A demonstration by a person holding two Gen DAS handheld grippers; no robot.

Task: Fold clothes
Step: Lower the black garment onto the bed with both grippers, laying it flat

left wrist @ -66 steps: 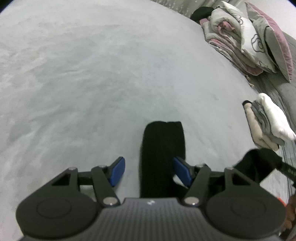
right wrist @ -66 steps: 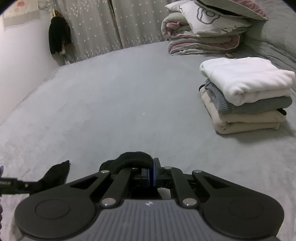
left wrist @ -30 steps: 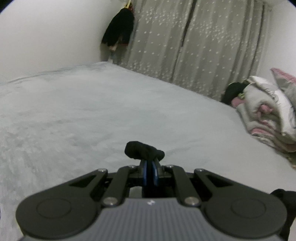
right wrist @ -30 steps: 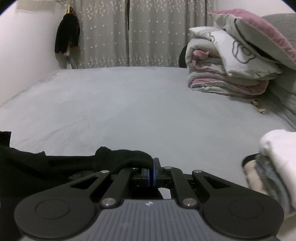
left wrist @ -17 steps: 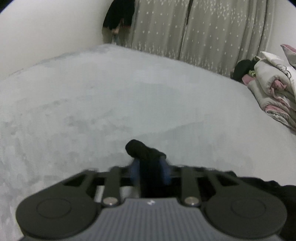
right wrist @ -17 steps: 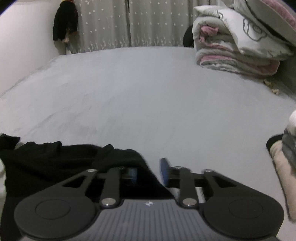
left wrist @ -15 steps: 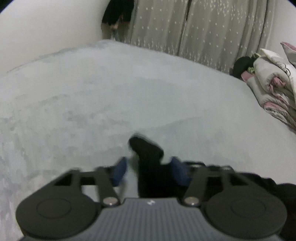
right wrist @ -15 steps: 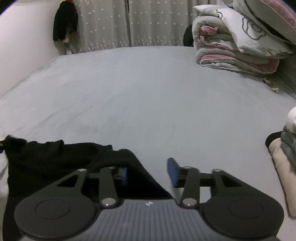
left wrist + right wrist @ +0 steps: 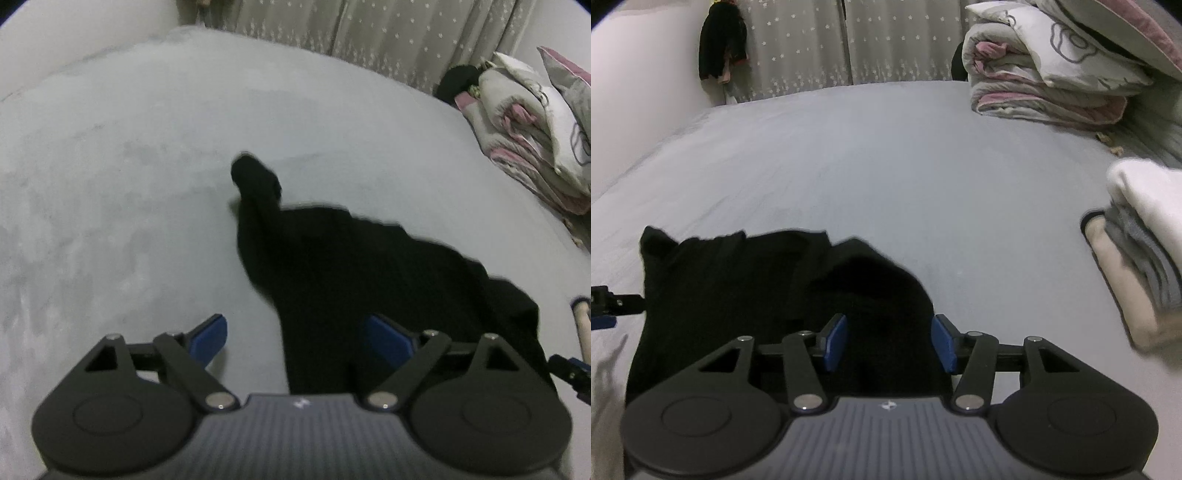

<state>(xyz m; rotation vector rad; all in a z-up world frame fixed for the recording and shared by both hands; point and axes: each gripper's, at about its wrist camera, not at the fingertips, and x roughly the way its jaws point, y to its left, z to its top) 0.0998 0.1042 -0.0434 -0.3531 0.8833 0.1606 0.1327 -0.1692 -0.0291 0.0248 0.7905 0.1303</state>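
Left of the stacked folded white, grey and beige clothes, your crumpled black knit garment lies released between both opening grippers; next, regrip an edge to fold.

No words, numbers or brand names can be read anywhere; only a small pale emblem, too blurred to make out, sits on each ribbed grey gripper housing.

bed | on it: black garment, folded stack, bedding pile
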